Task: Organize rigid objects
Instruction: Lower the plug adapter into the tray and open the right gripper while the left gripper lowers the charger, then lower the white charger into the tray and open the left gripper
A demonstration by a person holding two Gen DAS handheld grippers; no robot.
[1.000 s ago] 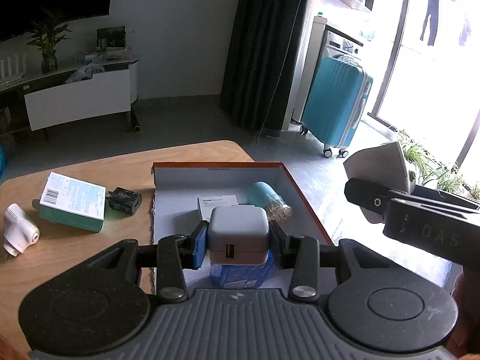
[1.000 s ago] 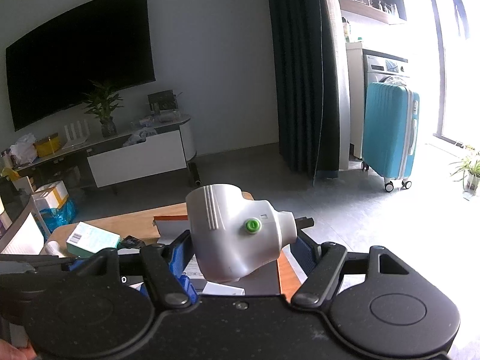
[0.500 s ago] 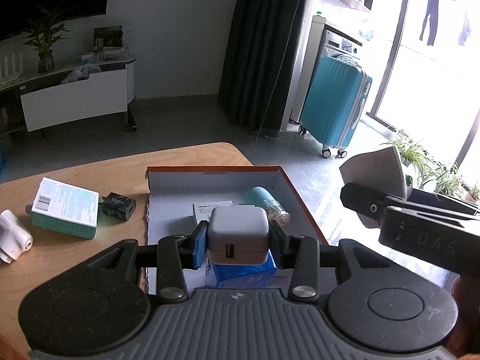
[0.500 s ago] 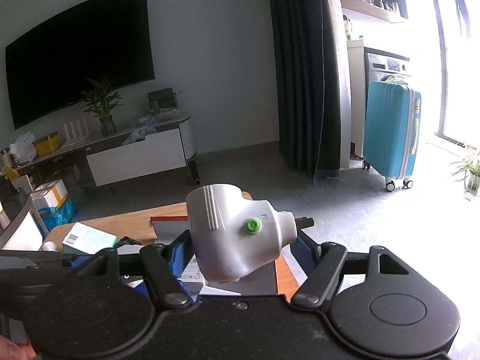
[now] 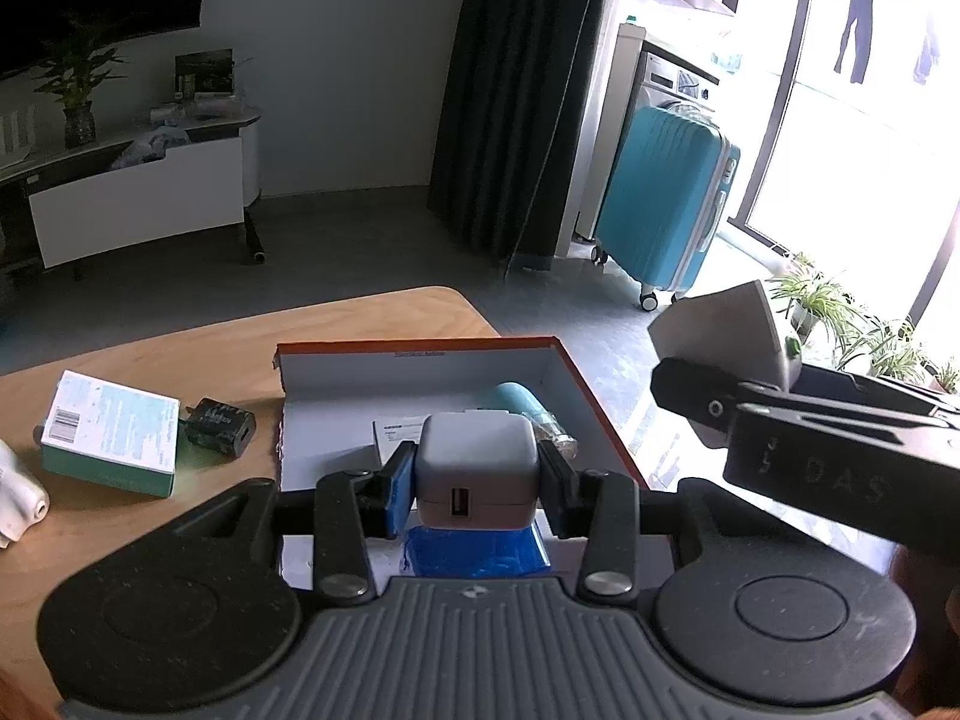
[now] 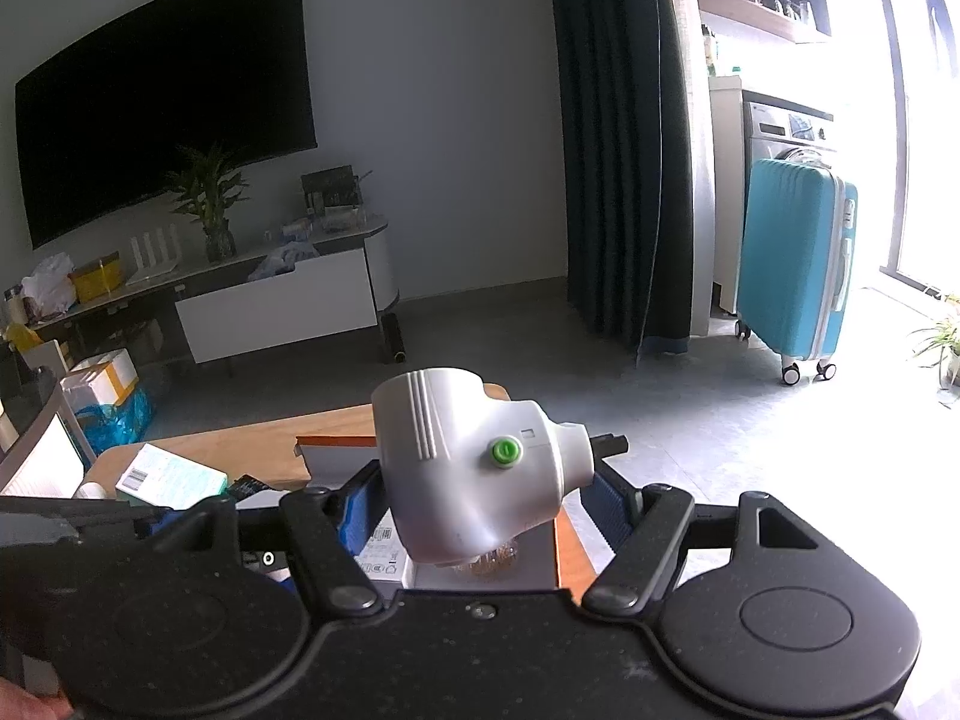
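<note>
My left gripper (image 5: pixel 477 483) is shut on a white USB charger cube (image 5: pixel 474 450), held over an open box with an orange rim (image 5: pixel 420 348). Inside the box lie a teal jar (image 5: pixel 516 399), a white card (image 5: pixel 399 435) and a blue packet (image 5: pixel 477 552). My right gripper (image 6: pixel 486 501) is shut on a white device with a green button (image 6: pixel 474 456), above the box's right side (image 6: pixel 336 441). The same device (image 5: pixel 726 330) shows at the right of the left wrist view.
On the wooden table (image 5: pixel 180 354), left of the box, lie a teal-and-white carton (image 5: pixel 111 441), a black plug adapter (image 5: pixel 219 426) and a white object (image 5: pixel 15 495) at the edge. A teal suitcase (image 5: pixel 660 210) stands on the floor beyond.
Both grippers keep their grips. In the left wrist view the table items have slid slightly left and down in the frame; the right wrist view is almost unchanged.
</note>
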